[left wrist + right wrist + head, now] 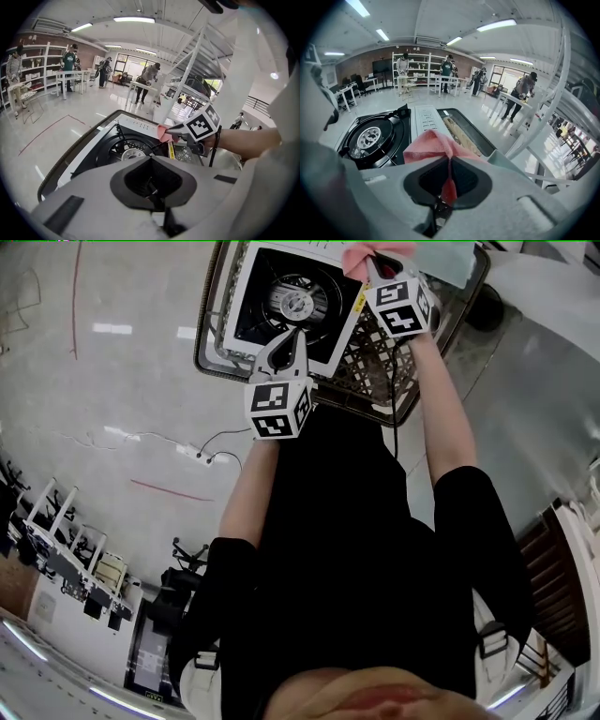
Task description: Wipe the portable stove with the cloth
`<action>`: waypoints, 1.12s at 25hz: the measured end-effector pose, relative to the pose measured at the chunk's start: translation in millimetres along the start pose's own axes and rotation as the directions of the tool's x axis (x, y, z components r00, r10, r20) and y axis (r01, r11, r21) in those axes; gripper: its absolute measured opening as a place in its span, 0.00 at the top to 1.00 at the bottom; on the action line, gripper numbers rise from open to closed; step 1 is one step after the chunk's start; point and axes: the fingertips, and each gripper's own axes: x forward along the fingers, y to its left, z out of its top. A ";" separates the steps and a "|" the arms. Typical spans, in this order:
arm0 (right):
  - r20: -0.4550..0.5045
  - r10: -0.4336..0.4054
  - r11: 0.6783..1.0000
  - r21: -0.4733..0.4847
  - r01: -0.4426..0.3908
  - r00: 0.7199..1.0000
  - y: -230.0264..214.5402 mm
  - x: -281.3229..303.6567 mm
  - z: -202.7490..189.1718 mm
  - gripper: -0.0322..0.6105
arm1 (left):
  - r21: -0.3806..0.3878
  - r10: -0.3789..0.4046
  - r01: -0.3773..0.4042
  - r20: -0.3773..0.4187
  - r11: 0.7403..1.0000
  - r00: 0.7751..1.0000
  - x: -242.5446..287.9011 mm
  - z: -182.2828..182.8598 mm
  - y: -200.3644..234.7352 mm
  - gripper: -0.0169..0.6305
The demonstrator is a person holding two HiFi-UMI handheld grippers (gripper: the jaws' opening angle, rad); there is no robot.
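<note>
The portable stove (251, 298) is white with a black burner well (296, 304) and sits in a dark wire-mesh basket (375, 381). My right gripper (373, 262) is at the stove's far right corner, shut on a pink cloth (360, 255). In the right gripper view the cloth (433, 143) bunches out of the shut jaws (449, 165) just above the stove's control strip (423, 119). My left gripper (284, 341) rests over the stove's near edge by the burner. Its jaws (151, 161) are shut, with nothing visible between them. The left gripper view also shows the cloth (163, 133).
The basket rim (70, 159) surrounds the stove on all sides. A power strip (197, 452) and cable lie on the shiny floor to the left. White frame posts (555, 89) rise to the right. People stand at tables (70, 75) far behind.
</note>
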 end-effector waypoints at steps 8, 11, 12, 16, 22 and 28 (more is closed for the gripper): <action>-0.041 -0.007 1.000 -0.001 0.007 0.999 8.7 4.0 2.2 0.92 | 0.006 -0.046 0.046 -0.013 0.999 0.999 0.3 11.8 18.3 0.98; -0.049 -0.008 1.000 -0.020 0.007 0.999 15.7 5.6 6.6 0.92 | 0.006 -0.045 0.045 -0.017 0.999 0.999 -0.1 12.9 28.6 0.98; -0.050 -0.007 1.000 -0.025 0.006 0.999 18.2 6.3 8.4 0.92 | 0.005 -0.044 0.044 -0.016 0.999 0.999 -0.4 13.7 31.2 0.98; -0.048 0.006 1.000 -0.024 -0.007 0.999 28.1 6.6 14.4 0.92 | 0.006 -0.050 0.050 -0.015 0.999 0.999 -3.5 15.5 36.1 0.98; -0.037 0.050 0.996 -0.069 -0.052 0.998 47.7 6.5 22.1 0.92 | -0.001 -0.044 0.044 -0.005 0.999 0.999 -9.4 14.7 41.3 0.98; -0.029 0.087 0.990 -0.106 -0.090 0.996 65.3 2.2 26.4 0.92 | -0.010 -0.037 0.037 0.001 0.999 0.999 -16.0 10.9 41.4 0.98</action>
